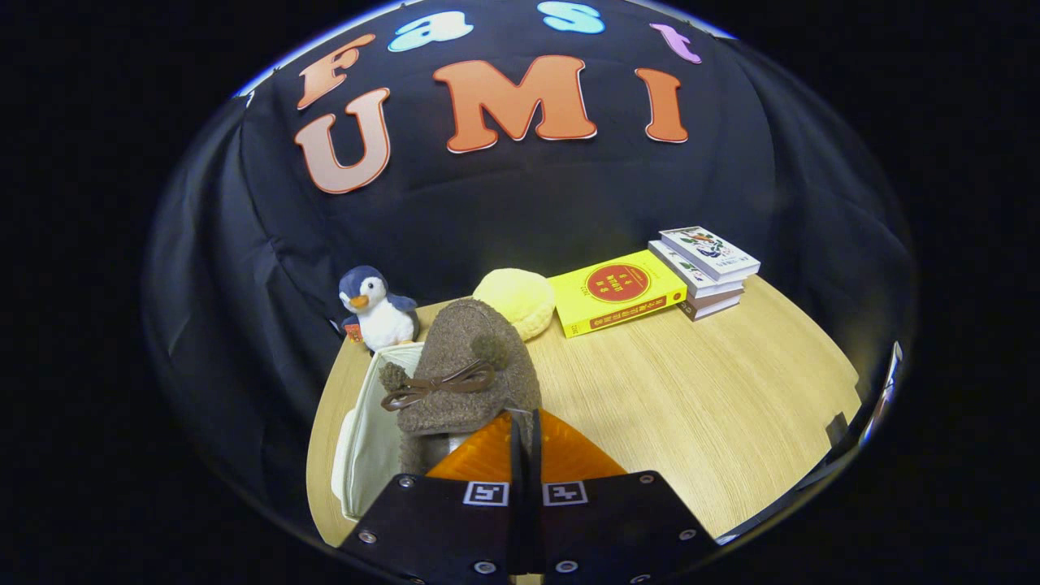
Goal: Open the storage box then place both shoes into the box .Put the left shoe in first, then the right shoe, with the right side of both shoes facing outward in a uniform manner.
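Note:
A brown fuzzy shoe [467,370] with a brown bow and pompoms hangs just ahead of my fingers. My gripper [526,422] is shut on the shoe, pinching its rim at the opening. The shoe hovers over the open pale storage box [370,431], whose inside shows to the left of and below the shoe. Whether another shoe lies inside the box is hidden by the held shoe and the fingers.
A stuffed penguin [374,309] stands behind the box. A yellow plush [516,301], a yellow book [617,291] and a stack of books [705,268] lie along the back of the round wooden table [691,398].

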A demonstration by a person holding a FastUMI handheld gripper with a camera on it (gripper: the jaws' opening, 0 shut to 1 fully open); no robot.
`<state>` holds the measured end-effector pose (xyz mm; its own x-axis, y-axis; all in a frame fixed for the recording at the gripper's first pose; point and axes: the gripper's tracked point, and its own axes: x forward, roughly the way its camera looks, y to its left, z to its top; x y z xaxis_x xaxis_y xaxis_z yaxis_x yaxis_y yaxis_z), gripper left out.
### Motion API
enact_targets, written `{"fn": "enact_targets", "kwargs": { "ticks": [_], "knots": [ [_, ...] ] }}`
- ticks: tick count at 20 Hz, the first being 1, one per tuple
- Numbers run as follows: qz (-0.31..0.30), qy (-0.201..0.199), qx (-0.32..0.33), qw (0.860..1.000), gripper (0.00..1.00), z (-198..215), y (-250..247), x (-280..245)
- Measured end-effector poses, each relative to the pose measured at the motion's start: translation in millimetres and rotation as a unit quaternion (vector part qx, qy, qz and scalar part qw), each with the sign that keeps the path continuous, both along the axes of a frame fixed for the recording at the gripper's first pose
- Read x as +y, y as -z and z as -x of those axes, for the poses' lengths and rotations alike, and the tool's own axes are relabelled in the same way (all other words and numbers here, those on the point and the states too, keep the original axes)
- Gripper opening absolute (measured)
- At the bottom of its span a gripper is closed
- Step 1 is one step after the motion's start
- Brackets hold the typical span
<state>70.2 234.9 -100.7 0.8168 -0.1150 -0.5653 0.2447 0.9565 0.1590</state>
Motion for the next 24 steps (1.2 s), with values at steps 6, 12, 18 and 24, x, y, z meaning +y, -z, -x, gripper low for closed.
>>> {"fn": "enact_targets", "kwargs": {
  "ticks": [6,12,18,24],
  "knots": [
    [0.009,-0.011,0.028,1.000,0.03,-8,31,11],
    [0.026,-0.021,-0.011,0.999,0.51,-10,3,11],
    [0.046,-0.022,-0.043,0.998,0.98,6,-37,-4],
    [0.082,-0.035,-0.123,0.988,0.98,32,-115,-16]
  ]
}}
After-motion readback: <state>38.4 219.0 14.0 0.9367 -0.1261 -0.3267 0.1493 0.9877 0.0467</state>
